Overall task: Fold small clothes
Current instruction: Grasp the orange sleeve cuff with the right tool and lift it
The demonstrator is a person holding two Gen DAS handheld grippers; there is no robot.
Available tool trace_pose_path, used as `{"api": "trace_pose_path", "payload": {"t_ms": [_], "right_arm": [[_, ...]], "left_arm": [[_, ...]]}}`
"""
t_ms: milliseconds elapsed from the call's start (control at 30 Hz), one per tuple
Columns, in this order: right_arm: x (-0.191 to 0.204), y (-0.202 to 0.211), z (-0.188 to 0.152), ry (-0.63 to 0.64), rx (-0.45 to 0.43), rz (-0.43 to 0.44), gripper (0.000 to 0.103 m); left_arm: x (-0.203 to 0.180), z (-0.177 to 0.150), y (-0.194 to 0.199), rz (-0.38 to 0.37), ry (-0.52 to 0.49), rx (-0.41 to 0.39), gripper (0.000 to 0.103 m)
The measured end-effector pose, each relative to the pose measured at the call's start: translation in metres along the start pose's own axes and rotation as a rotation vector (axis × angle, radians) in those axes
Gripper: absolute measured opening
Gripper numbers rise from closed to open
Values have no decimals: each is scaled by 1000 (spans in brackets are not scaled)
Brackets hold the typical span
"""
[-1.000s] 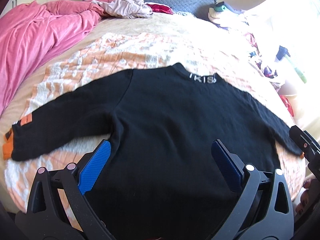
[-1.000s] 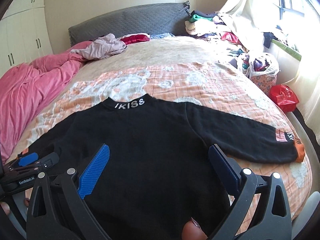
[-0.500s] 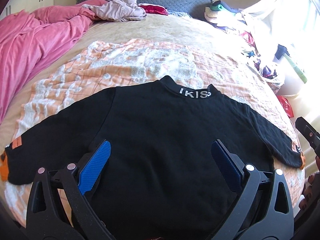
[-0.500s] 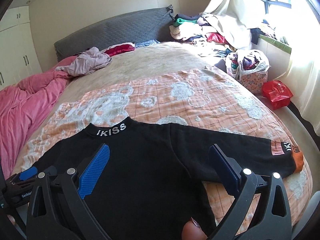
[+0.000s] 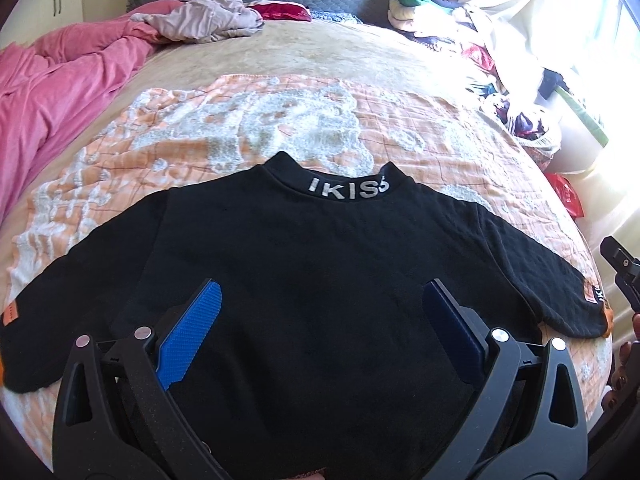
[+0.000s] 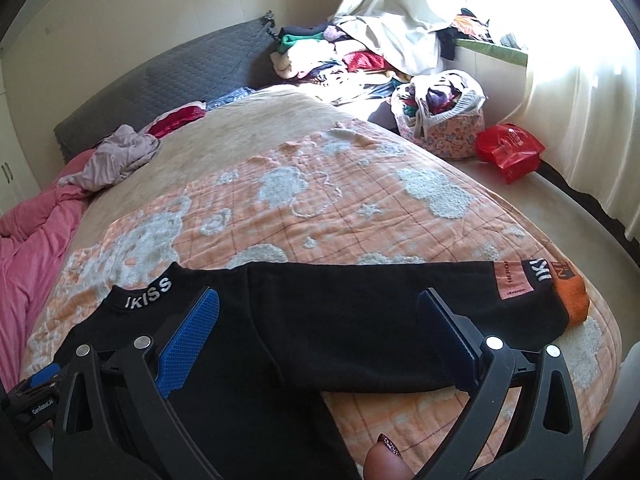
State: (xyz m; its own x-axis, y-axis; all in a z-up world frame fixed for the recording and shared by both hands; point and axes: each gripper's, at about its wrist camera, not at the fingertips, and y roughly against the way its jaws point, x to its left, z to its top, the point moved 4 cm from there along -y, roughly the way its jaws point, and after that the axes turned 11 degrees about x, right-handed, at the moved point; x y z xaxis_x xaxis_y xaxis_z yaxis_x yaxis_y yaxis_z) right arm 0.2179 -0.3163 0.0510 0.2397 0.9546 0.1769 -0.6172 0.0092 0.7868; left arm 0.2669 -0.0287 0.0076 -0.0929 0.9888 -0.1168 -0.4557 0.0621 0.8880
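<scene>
Both jaws gape, holding nothing: left hand-held gripper (image 5: 320,320) over the hem, right hand-held gripper (image 6: 318,320) over a sleeve; the black sweater (image 5: 320,264) lies flat on the bed (image 5: 320,68), sleeves outspread; folding apparently unstarted.

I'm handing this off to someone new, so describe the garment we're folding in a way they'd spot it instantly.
Start at the bed's orange quilt with fuzzy white patches. Spread flat on its near end, sleeves out to both sides, lies the black sweatshirt. Unlike the crumpled pale garment near the headboard, it has IKISS in white across the collar and orange cuffs.
</scene>
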Motion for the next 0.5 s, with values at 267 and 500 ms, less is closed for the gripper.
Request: {"api": "trace_pose_path", "payload": {"t_ms": [267,500], "right_arm": [[-44,-12,1,-110,17,-44,99],[-90,-13,-2,-264,-2,-96,99]], "left_arm": [[-25,6,-21,-8,-35,23,95],[-40,5,-39,-28,-63,64,95]]}}
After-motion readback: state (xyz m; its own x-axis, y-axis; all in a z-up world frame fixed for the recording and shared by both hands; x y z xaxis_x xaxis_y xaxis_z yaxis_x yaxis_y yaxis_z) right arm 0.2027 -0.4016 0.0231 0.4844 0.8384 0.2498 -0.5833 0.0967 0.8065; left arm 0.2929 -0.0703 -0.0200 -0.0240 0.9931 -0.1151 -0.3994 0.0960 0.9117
